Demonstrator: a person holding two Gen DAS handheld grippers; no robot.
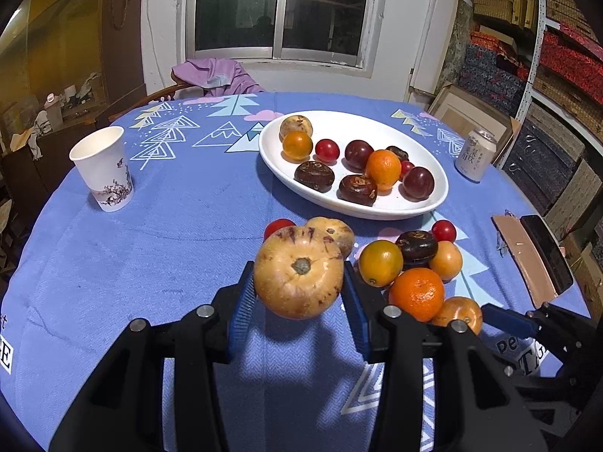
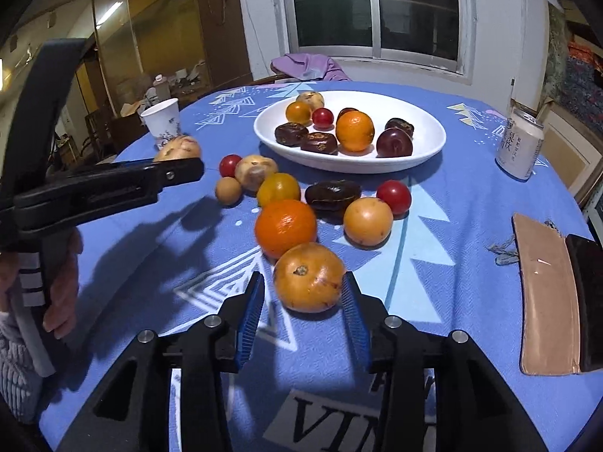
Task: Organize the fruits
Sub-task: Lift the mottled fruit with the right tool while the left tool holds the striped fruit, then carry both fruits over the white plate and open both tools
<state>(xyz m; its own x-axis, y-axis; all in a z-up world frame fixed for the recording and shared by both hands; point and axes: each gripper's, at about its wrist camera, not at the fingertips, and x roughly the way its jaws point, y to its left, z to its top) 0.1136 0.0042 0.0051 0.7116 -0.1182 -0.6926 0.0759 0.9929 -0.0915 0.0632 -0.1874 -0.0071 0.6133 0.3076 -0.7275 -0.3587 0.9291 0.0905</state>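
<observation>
My left gripper [image 1: 297, 269] is shut on a tan speckled round fruit [image 1: 294, 293], held above the blue tablecloth; it also shows in the right wrist view, where the tan fruit [image 2: 177, 148] sits at its tip. My right gripper [image 2: 303, 278] stands open around an orange-brown fruit [image 2: 307, 286] resting on the cloth, with a gap at the left pad. Beyond it lie loose fruits: a mandarin [image 2: 285, 228], a yellow-green fruit [image 2: 279, 188], a dark brown one [image 2: 331, 194] and a red one [image 2: 394, 196]. The white oval plate [image 2: 377, 167] holds several fruits.
A paper cup [image 1: 101, 169] stands at the left and a drink can [image 1: 475, 154] to the right of the plate. A brown case with a dark phone [image 2: 546, 301] lies at the right edge. A person's hand [image 2: 60, 290] grips the left handle. A chair with purple cloth [image 1: 218, 75] stands behind.
</observation>
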